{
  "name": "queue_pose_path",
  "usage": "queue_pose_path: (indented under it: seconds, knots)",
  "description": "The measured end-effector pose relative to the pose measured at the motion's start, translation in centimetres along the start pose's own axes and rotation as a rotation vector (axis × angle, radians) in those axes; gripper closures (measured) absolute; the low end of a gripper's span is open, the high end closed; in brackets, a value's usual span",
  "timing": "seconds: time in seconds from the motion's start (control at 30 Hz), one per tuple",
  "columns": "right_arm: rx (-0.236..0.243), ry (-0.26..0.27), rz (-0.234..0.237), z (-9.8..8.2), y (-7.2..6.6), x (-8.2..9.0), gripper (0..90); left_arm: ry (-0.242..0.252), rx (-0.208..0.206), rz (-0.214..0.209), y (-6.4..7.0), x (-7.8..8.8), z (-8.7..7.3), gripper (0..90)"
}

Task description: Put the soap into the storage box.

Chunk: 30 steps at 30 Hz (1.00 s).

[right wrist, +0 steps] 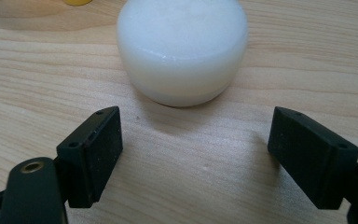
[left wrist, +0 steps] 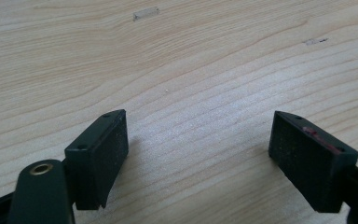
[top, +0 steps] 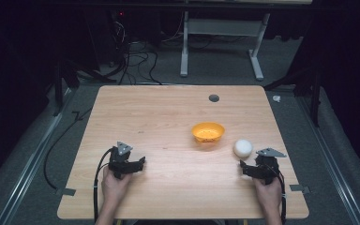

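On the left half of the wooden table (top: 136, 112), the left gripper (top: 138, 164) rests low above bare wood in the person's left hand (top: 115, 183), well apart from everything else. Its jaws stand wide apart with nothing between them; the left gripper view shows plain wood grain in the gap.

Toward the middle right sits an orange bowl (top: 208, 132), shallow and round, upright on the table; whether anything lies in it cannot be told from here.

Just to the right of the bowl, and not touching it, stands the white ball-like object (top: 243, 148). In the right gripper view it (right wrist: 182, 46) looks smooth, matte and milky white, rounded on the sides with a flattish underside pressed on the wood.

Near this white object, on the person's side of it, the right gripper (top: 245, 168) is held by the right hand (top: 268, 192). Its jaws are spread wide and grip nothing; the object lies just beyond their tips, apart from both pads, with bare wood between.

Nothing stands between the gripper and the object.
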State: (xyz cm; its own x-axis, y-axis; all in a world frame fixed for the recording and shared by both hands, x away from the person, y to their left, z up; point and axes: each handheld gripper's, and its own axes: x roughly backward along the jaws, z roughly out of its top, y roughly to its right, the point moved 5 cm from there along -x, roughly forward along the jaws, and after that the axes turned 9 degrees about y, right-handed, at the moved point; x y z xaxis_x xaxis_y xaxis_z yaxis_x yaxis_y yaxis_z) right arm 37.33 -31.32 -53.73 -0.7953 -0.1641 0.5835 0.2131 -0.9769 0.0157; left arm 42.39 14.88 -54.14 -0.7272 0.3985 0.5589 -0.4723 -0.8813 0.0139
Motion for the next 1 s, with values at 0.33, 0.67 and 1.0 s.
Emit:
queue_pose_path:
  seconds: [0.33,0.67,1.0]
  knots:
    - [0.003,0.001,0.003,0.00,-0.07,-0.01,18.3,0.000,0.001,0.001,0.00,0.00,0.00,20.3]
    - [0.001,0.000,0.002,-0.01,-0.14,0.02,18.3,0.000,0.001,0.002,0.00,0.00,0.00,20.3]
    - [0.002,0.003,0.003,0.00,-0.14,-0.01,18.4,0.000,0.001,0.002,-0.01,0.00,0.00,20.3]
